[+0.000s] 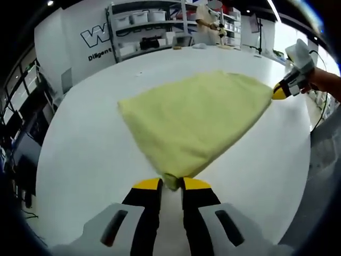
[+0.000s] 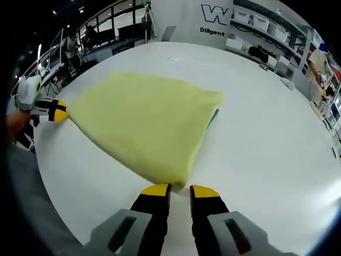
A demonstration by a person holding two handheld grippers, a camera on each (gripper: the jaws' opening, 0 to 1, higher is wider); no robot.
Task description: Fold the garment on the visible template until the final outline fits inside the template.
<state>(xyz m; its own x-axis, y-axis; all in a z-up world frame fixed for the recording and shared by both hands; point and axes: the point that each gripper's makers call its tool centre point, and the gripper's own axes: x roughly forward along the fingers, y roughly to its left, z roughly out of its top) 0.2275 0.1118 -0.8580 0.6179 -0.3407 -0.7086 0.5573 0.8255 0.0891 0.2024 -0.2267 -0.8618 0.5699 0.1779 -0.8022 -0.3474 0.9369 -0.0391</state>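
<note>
Closest in, left gripper view: left gripper (image 1: 171, 184), yellow-tipped, nipped tight on one corner of the yellow garment (image 1: 194, 120), a little tuft of cloth pinched between the narrow jaws. Same story in the right gripper view: right gripper (image 2: 180, 188), jaws almost together, apparently clamped on the opposite corner, though the cloth edge just meets the tips and the bite looks shallow.

Further out, garment spread flat and taut between the two corners across the white counter (image 1: 96, 154), looking already doubled over, edges fairly even. Just past its far edge in the right gripper view, a thin dark sliver (image 2: 213, 116) peeking out from under the cloth, possibly the template, too little showing to be sure.

Beyond the cloth, each gripper seen from the other side, at the far corner, held in a person's hand (image 1: 319, 80).

At the back, shelving with storage bins (image 1: 144, 29) along the wall, and a person standing at a bench.

Risks from here: shallow pinch on the right corner slipping if tension rises, dropping that corner and skewing the fold. Uneven pull dragging the whole garment off the template. Upper layer sliding over the lower when lifted, leaving the outline overhanging. Template mostly hidden, so alignment hard to judge.
</note>
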